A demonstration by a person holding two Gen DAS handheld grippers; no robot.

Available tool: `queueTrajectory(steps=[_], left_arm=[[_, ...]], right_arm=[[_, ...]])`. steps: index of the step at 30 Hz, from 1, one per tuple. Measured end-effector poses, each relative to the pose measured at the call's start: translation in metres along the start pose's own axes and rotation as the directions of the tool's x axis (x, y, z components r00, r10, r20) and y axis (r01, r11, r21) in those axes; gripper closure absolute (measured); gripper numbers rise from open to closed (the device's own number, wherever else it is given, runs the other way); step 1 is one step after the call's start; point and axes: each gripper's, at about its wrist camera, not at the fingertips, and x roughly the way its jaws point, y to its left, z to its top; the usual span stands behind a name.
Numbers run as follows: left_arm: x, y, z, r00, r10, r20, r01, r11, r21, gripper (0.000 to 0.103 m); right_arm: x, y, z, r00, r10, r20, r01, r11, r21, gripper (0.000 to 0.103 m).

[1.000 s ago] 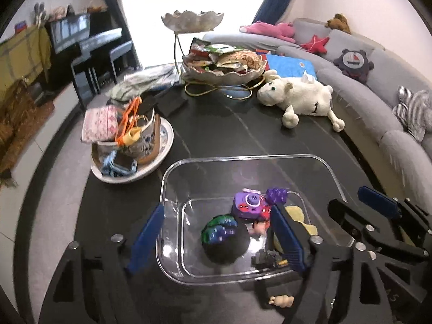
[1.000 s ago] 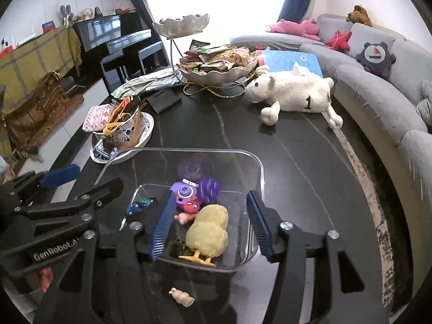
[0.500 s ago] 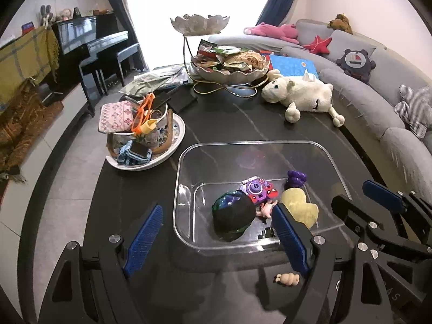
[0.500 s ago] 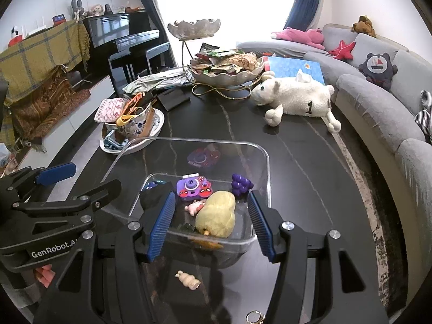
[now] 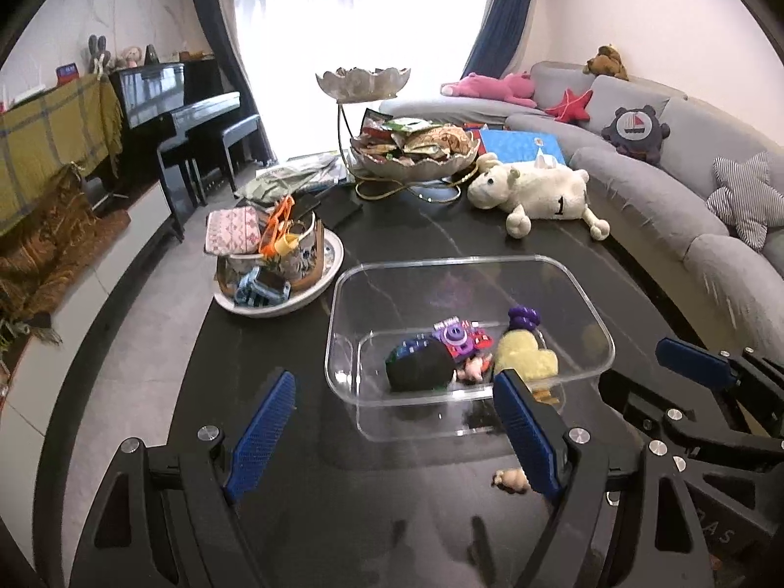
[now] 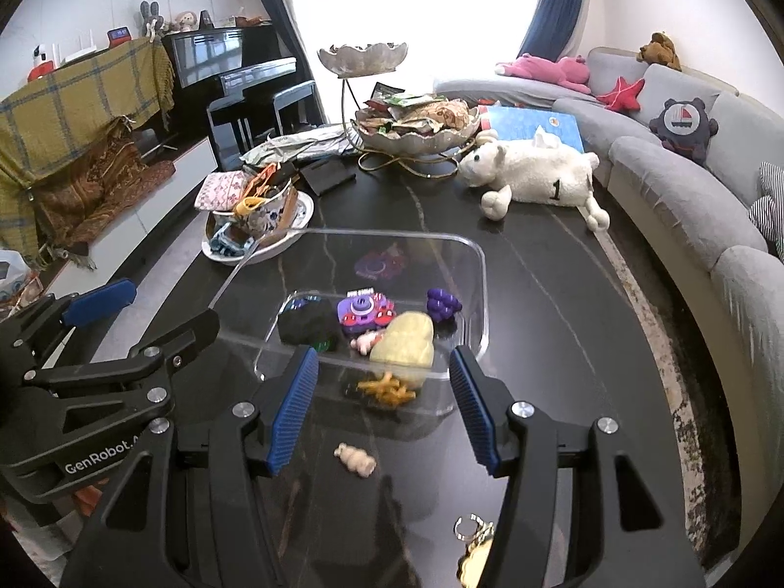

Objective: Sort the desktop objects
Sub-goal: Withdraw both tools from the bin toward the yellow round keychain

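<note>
Clear plastic bin (image 6: 482, 294) sits mid-table, holding yellow plush chick (image 6: 404, 343), purple toy camera (image 6: 365, 313), purple grapes (image 6: 443, 304), black ball-ish lump (image 6: 308, 321). Small beige figurine (image 6: 355, 459) lies on the dark table (image 6: 563, 343) at bin's 6 o'clock, apart from it. Left gripper (image 5: 392, 433) and right gripper (image 6: 384, 409) both spread wide, holding nothing. Plush sheep (image 6: 534, 171) at 1 o'clock, cluttered dish (image 6: 299, 218) at 10.

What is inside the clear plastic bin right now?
The clear bin holds a yellow chick, purple camera toy, purple grapes, a dark ball and a small pink figure. Anything beneath them is hidden.
</note>
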Motion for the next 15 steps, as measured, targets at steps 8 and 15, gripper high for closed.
queueTrajectory(steps=[8,15], left_arm=[[-0.008,-0.003,-0.024,0.998,-0.005,-0.064,0.006,1.000,0.013,0.023],[-0.001,0.003,-0.047,0.976,-0.064,-0.207,0.059,0.998,-0.031,0.023]], right_arm=[[-0.014,0.004,-0.027,0.999,-0.037,-0.021,0.036,0.999,-0.013,0.044],[-0.022,0.003,-0.051,0.999,-0.014,-0.040,0.014,1.000,0.005,0.024]])
